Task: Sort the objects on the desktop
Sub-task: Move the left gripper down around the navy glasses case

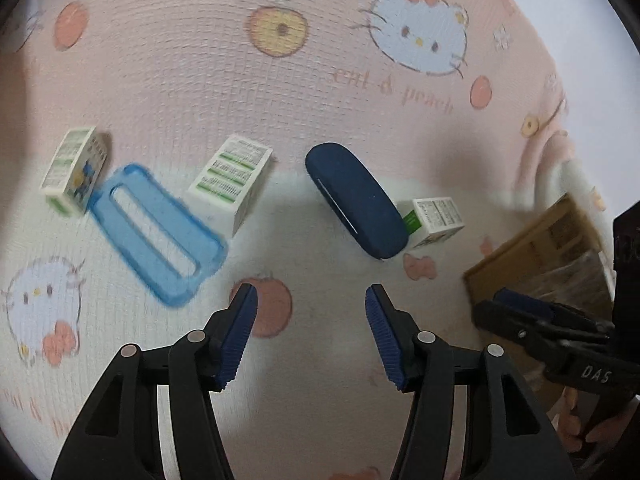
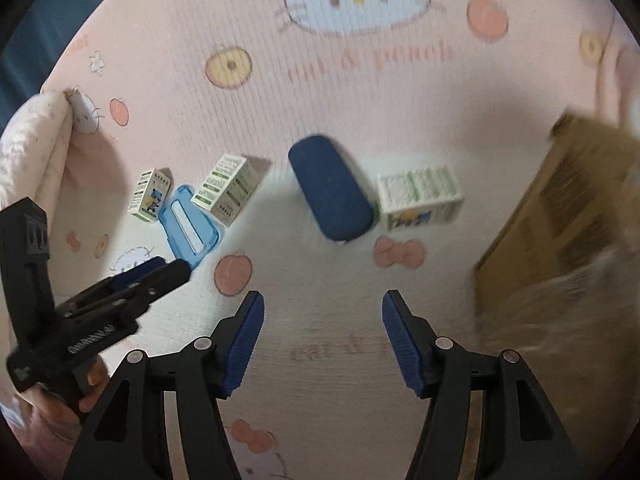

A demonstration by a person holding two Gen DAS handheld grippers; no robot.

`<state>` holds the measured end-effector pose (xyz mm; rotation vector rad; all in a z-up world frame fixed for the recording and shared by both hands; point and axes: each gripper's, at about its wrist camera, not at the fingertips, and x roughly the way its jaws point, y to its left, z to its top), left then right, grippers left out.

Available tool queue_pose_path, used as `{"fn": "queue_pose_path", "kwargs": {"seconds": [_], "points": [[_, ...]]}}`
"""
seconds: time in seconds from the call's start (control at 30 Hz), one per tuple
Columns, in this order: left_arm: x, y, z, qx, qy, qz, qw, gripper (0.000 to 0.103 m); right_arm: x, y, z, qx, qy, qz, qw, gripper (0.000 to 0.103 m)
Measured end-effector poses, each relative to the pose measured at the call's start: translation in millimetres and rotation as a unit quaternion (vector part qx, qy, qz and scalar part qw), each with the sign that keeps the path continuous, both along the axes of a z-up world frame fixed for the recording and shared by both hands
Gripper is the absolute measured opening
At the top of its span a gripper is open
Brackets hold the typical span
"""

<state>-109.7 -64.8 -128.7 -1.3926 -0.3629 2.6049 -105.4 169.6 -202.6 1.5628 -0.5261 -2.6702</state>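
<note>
On the pink cartoon-print cloth lie a dark blue glasses case, a light blue flat frame, and three small white-and-green cartons: left, middle, right. My left gripper is open and empty, hovering near the case. My right gripper is open and empty, hovering short of the case. Each gripper also shows from the side in the other's view, the right one and the left one.
A brown cardboard box stands at the right. A folded pink quilt edge lies at the far left. The cloth's edge and a pale wall show at the upper right.
</note>
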Motion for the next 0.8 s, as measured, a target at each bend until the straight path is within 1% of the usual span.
{"fn": "queue_pose_path", "kwargs": {"seconds": [0.07,0.1,0.13,0.2,0.27,0.3,0.33,0.4,0.43,0.47,0.57,0.6,0.67,0.73,0.8], "points": [[-15.2,10.8,-3.5,-0.016,-0.004,-0.017,0.9997,0.06,-4.6,3.2,-15.7,-0.004,-0.01,-0.014,1.0,0.059],[-22.3,14.3,-4.5,-0.015,-0.008,-0.018,0.9997,0.06,-7.7,3.5,-22.1,0.005,-0.017,-0.021,1.0,0.059],[-30.5,17.1,-4.6,-0.004,-0.009,-0.022,0.9997,0.06,-10.2,4.2,-31.0,0.025,-0.024,-0.027,0.999,0.059],[-48.5,22.4,-5.0,0.038,-0.013,-0.038,0.9985,0.06,-12.7,4.9,-39.2,0.041,-0.023,-0.023,0.999,0.059],[-66.5,26.7,-8.5,0.055,-0.026,-0.041,0.9973,0.06,-14.5,10.0,-48.8,0.041,-0.015,-0.031,0.999,0.059],[-76.0,28.8,-9.4,0.057,-0.023,-0.044,0.9971,0.06,-15.2,12.8,-52.0,0.038,-0.014,-0.036,0.999,0.057],[-83.7,31.0,-9.8,0.052,-0.02,-0.047,0.9973,0.06,-16.7,17.2,-56.6,0.033,-0.013,-0.049,0.998,0.053],[-99.8,35.3,-11.0,0.021,-0.009,-0.046,0.9987,0.06,-19.7,20.3,-61.8,0.048,-0.019,-0.07,0.996,0.015],[-106.5,36.7,-11.7,0.009,-0.004,-0.044,0.999,0.06,-22.7,21.6,-65.0,0.067,-0.029,-0.083,0.994,0.013],[-113.3,37.3,-12.2,0.003,-0.002,-0.039,0.9992,0.06,-25.1,23.5,-67.5,0.071,-0.03,-0.089,0.993,0.013],[-128.0,40.3,-11.1,0.016,0.007,-0.052,0.9985,0.06,-33.4,28.4,-74.2,0.05,-0.032,-0.084,0.995,0.012],[-135.4,43.6,-10.9,0.007,0.012,-0.059,0.9982,0.06,-36.0,28.8,-76.7,0.042,-0.035,-0.075,0.996,0.012],[-150.0,52.1,-11.2,-0.025,0.028,-0.075,0.9964,0.06,-42.0,30.7,-81.7,0.032,-0.042,-0.072,0.996,0.012],[-165.7,61.3,-17.8,-0.073,0.042,-0.092,0.9921,0.06,-45.9,33.1,-84.5,0.018,-0.036,-0.074,0.996,0.012],[-182.2,65.0,-29.6,-0.111,0.026,-0.092,0.9891,0.06,-48.9,33.4,-85.4,0.014,-0.036,-0.075,0.996,0.012]]}}
